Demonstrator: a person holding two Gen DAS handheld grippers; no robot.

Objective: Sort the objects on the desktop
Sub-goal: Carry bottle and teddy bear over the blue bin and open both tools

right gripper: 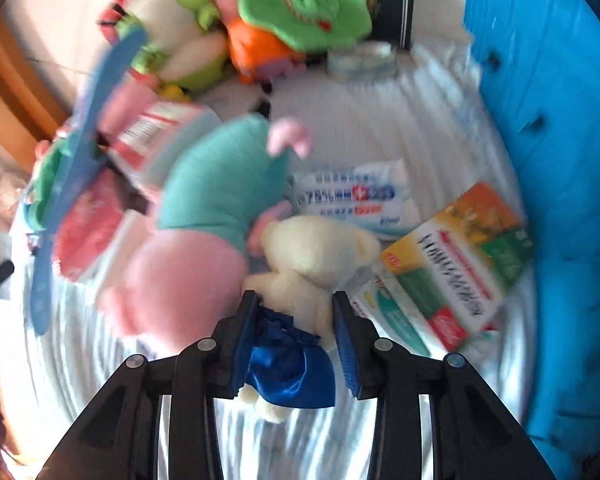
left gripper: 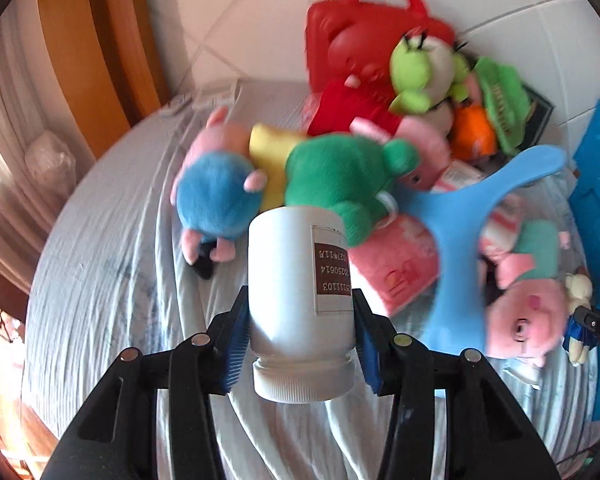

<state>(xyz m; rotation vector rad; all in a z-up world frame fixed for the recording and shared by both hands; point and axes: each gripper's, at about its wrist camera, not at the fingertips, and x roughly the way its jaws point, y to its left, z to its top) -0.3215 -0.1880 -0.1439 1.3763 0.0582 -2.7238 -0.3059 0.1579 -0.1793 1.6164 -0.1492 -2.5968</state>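
A white bottle [left gripper: 302, 300] is clamped, cap toward the camera, between the pads of the left gripper [left gripper: 300, 330], above the pale sheet [left gripper: 100, 240]. A cream teddy bear [right gripper: 300, 276] in a blue skirt is pinched in the right gripper [right gripper: 296, 336] near the sheet's right edge, beside a blue crate [right gripper: 560, 160]. Plush toys [left gripper: 340, 176] and boxes [right gripper: 456, 264] are heaped beyond.

The round white plastic bottle [left gripper: 300, 300] looked smooth and matt, its cap ribbed. The small cream plush bear [right gripper: 312, 256] was fuzzy, its blue skirt glossy satin. The pale cloth table cover [left gripper: 112, 248] lay wrinkled.
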